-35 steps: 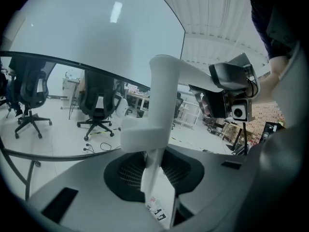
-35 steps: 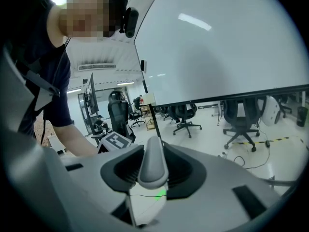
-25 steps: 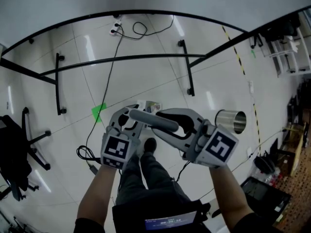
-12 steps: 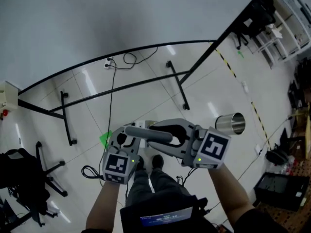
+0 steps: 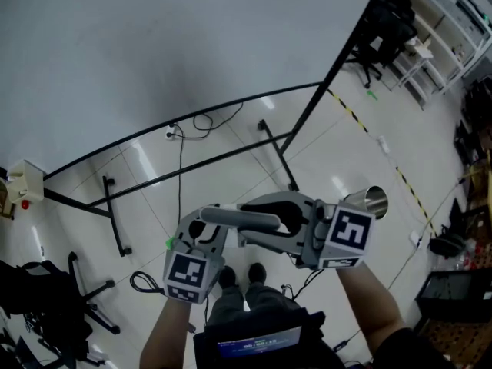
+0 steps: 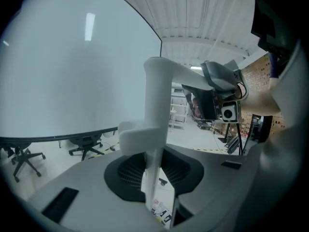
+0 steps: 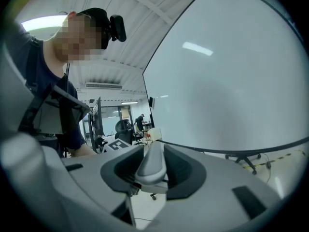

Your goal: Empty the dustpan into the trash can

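A grey dustpan handle (image 5: 238,219) runs crosswise between my two grippers, held high above the floor. My left gripper (image 5: 204,233) is shut on it; in the left gripper view the handle (image 6: 157,110) stands upright between the jaws, with printed paper scraps (image 6: 161,212) showing below. My right gripper (image 5: 286,220) is shut on the handle's rounded end (image 7: 152,164). The pan itself is hidden under the grippers in the head view. A shiny metal trash can (image 5: 369,200) stands on the floor just right of the right gripper, its mouth open.
A black metal frame (image 5: 200,160) with feet stands on the white tiled floor ahead, a cable (image 5: 181,167) trailing past it. An office chair (image 5: 46,314) is at the lower left. Shelving and chairs (image 5: 407,44) fill the upper right. The person's shoes (image 5: 242,275) are below the grippers.
Both grippers have risen together with the handle between them, and the floor looks farther below. The trash can stays at the right gripper's right side.
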### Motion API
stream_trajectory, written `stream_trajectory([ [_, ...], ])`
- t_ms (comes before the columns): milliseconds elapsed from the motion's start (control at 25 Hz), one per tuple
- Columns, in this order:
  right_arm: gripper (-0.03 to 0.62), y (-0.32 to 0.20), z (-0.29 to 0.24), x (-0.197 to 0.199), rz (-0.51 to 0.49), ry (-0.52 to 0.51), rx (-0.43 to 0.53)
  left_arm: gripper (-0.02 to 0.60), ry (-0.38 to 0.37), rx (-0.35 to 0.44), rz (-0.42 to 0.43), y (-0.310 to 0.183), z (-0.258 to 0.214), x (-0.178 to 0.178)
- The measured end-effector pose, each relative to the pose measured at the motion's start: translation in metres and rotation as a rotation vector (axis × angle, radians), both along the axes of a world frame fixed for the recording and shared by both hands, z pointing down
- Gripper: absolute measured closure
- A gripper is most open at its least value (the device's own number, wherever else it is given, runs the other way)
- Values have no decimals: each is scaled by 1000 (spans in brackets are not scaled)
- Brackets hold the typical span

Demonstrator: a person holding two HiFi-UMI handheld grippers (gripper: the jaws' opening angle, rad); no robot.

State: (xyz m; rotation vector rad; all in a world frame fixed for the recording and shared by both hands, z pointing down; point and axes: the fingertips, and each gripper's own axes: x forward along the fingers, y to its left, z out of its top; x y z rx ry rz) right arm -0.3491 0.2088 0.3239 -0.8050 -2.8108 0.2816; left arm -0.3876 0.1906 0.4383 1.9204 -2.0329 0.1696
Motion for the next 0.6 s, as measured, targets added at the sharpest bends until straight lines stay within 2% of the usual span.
stream_trajectory([
  [160,447,-12,-25,6,18,-29,8,503,-32,40,23,-10,-28,6],
  [280,445,-20,-34,17,22,-4,31,505,-62,68,58,-17,-45,12],
  [480,439,-33,-50,25,54,45,167,506,-96,109,131,-30,-67,22],
  [600,437,-42,-72,30,81,41,179,506,-103,152,161,-39,-90,27],
])
